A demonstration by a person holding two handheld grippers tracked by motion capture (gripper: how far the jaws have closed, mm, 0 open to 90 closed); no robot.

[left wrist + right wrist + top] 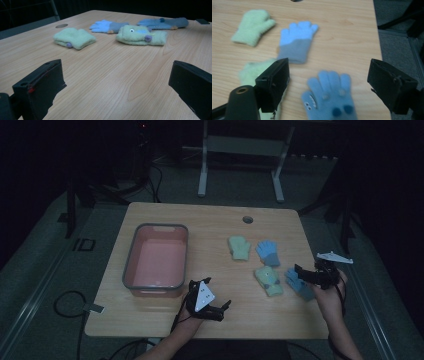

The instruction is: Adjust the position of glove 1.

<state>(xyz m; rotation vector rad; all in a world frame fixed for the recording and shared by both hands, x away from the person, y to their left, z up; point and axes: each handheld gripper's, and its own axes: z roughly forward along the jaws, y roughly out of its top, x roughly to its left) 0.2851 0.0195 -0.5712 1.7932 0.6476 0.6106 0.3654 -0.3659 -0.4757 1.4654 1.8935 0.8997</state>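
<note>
Right tongs (pixel 328 82) released, jaws wide, hovering over the near blue glove (pixel 329 100) lying flat just below and between them; left tongs (pixel 212 307) also released, idle; advise lowering squarely, pinching mid-fabric so tips don't scrape the tabletop (pixel 210 220).

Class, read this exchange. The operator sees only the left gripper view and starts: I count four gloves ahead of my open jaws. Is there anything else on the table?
Observer: Yes, a grey-rimmed pink bin sits on the table's left half, nothing in it.
Operator: Where is the right gripper?
Observer: The right gripper hovers open over the near blue glove.
Operator: Does that glove have markings?
Observer: Yes, small eyes and dark spots on its back.
</note>
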